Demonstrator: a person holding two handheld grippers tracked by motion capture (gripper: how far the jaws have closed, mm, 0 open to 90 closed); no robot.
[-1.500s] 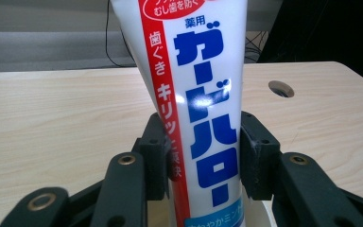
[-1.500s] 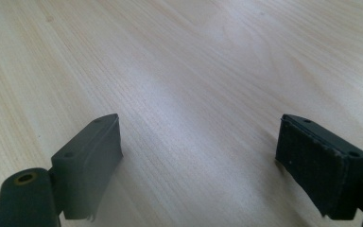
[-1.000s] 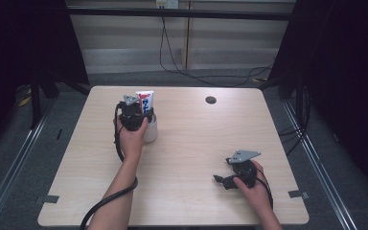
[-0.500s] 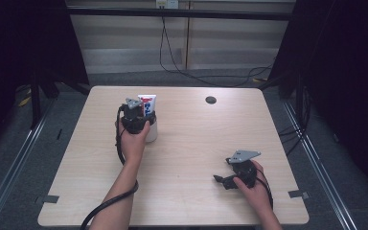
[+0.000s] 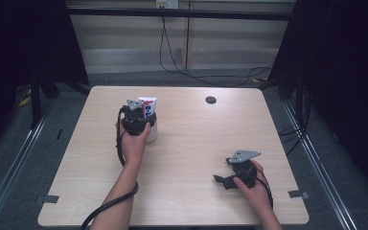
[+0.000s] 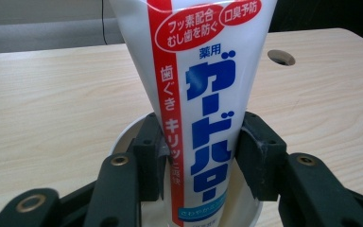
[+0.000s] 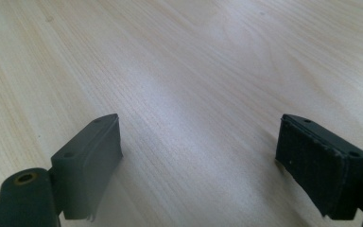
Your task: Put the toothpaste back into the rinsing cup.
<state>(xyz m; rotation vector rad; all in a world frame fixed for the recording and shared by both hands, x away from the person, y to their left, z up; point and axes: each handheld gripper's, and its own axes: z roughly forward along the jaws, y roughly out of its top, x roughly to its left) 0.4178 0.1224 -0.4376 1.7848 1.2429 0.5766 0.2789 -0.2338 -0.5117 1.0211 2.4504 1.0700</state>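
Toothpaste tube (image 6: 203,94) stands upright in a white cup (image 6: 123,137), clamped btwn the left gripper (image 6: 202,156) pads. Insertion looks done; letting go and backing off remain. Right gripper (image 7: 198,161), jaws wide w/ nothing btwn them, rests on the table (image 7: 194,61).

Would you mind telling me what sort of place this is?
Probably a recording studio or lab: a bare pale wooden table ringed by black curtains, with loose black cables on the grey floor behind.
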